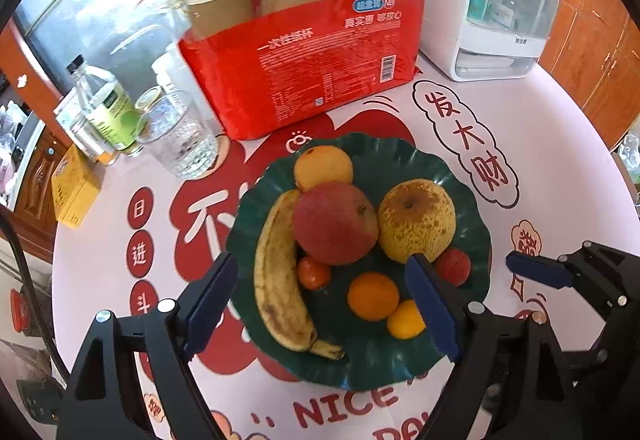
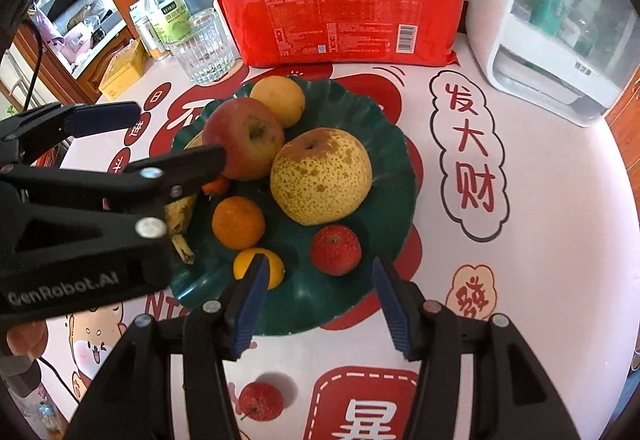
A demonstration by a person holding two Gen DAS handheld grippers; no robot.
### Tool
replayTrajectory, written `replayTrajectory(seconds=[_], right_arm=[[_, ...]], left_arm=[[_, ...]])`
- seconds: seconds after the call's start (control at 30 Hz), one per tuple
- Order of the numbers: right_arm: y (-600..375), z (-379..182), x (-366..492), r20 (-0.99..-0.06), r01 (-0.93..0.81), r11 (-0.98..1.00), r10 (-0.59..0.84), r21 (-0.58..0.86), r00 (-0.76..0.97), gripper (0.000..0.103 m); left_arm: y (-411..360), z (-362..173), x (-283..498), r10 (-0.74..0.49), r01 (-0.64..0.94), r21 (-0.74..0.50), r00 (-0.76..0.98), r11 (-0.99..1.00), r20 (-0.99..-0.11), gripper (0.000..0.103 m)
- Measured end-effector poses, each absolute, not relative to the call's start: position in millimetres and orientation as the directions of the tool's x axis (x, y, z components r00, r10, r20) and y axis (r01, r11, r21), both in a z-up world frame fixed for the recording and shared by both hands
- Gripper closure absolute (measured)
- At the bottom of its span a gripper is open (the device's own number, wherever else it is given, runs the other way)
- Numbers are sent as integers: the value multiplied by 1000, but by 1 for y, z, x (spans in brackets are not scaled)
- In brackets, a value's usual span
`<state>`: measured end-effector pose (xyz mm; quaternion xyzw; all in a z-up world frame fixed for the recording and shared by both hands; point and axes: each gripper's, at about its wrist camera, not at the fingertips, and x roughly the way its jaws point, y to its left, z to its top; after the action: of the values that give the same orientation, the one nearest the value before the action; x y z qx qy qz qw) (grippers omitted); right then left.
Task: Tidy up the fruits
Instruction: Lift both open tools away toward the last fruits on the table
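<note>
A dark green plate (image 1: 460, 208) (image 2: 396, 144) holds a banana (image 1: 276, 272), a red apple (image 1: 334, 222) (image 2: 244, 136), a speckled pear (image 1: 416, 224) (image 2: 320, 176), an orange fruit at the back (image 1: 324, 166) (image 2: 278, 98), a mandarin (image 1: 372, 296) (image 2: 238, 222), a small yellow-orange fruit (image 1: 404, 320) (image 2: 276, 264) and small red fruits (image 1: 454, 266) (image 2: 336, 250). My left gripper (image 1: 324, 300) is open and empty above the plate's near side. My right gripper (image 2: 318, 300) is open and empty at the plate's near edge. A small red fruit (image 2: 260, 400) lies on the tablecloth below it.
A red pack of paper cups (image 1: 304, 52) (image 2: 340, 12) stands behind the plate. A glass (image 1: 180, 138) (image 2: 204, 48), a bottle (image 1: 104, 100) (image 2: 164, 12) and a yellow box (image 1: 74, 188) are at the left. A white appliance (image 1: 496, 0) (image 2: 560, 28) stands at the right.
</note>
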<state>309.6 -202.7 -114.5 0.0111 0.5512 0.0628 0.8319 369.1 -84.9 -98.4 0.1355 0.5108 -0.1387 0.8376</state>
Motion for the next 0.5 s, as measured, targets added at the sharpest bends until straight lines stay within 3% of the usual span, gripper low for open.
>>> replayTrajectory(seconds=[0.5], right_arm=[[-206,-75,256,-891,-89,990,141,114,432,49]], left_arm=[[-58,-57,300,-77,353,113,483,929,-872,18]])
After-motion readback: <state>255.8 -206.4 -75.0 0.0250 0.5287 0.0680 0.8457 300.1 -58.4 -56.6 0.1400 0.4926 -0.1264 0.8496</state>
